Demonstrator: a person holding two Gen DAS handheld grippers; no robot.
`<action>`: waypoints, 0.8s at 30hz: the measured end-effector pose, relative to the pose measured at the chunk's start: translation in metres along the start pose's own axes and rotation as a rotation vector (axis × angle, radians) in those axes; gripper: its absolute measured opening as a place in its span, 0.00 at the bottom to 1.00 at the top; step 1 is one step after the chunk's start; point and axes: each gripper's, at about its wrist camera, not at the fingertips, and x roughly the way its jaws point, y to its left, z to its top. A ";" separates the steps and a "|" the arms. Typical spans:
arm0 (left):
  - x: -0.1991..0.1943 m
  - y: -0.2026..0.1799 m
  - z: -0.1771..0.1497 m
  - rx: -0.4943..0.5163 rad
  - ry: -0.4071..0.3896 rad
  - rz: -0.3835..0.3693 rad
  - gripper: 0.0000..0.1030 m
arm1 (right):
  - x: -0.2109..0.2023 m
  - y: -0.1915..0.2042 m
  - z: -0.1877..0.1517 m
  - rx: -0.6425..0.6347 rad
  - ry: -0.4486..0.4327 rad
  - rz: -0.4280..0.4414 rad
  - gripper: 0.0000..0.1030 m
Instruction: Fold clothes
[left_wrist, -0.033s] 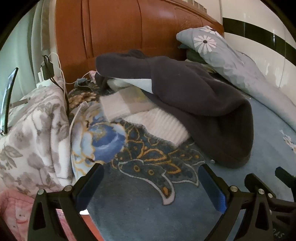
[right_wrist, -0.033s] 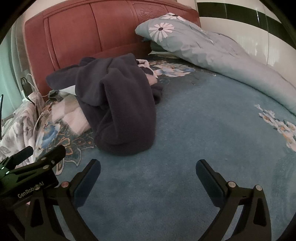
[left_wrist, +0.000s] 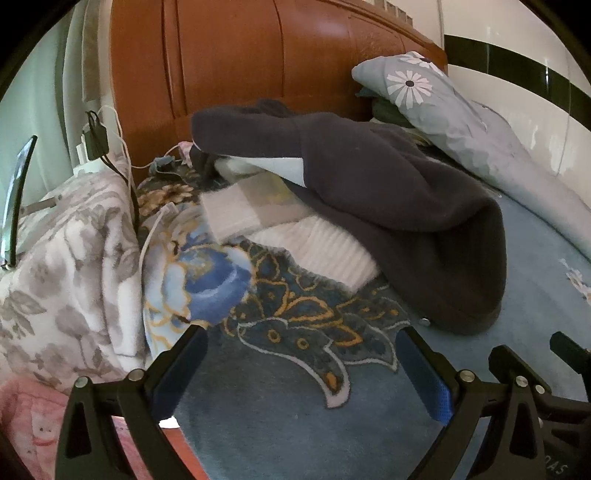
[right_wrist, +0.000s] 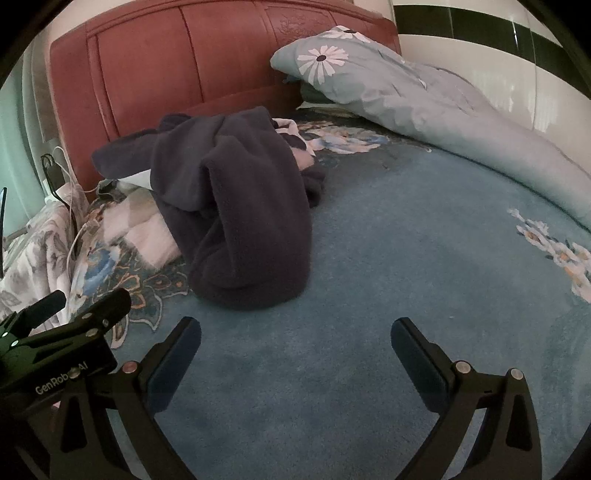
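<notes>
A dark grey fleece garment (left_wrist: 399, 206) lies crumpled over a pile of pale folded clothes (left_wrist: 306, 243) on the blue bed cover (left_wrist: 280, 424), near the headboard. It also shows in the right wrist view (right_wrist: 243, 218), heaped left of centre. My left gripper (left_wrist: 303, 362) is open and empty, low over the cover just in front of the pile. My right gripper (right_wrist: 295, 350) is open and empty over bare blue cover, in front of the garment. The left gripper's body (right_wrist: 62, 350) shows at the right view's lower left.
A red-brown headboard (right_wrist: 192, 70) stands behind the pile. A grey floral pillow and quilt (right_wrist: 406, 96) run along the right side by the wall. A floral blanket (left_wrist: 66, 266) and charger cables (left_wrist: 110, 147) lie at the left edge.
</notes>
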 end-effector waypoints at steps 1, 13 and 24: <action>0.000 0.001 0.001 0.001 -0.001 0.000 1.00 | 0.000 0.000 0.000 -0.003 -0.001 -0.003 1.00; -0.001 0.004 0.003 0.009 -0.017 0.018 1.00 | -0.003 0.001 0.000 -0.006 -0.005 -0.014 1.00; -0.006 -0.004 -0.003 0.017 -0.049 0.063 1.00 | -0.006 0.004 0.001 -0.023 -0.024 -0.024 1.00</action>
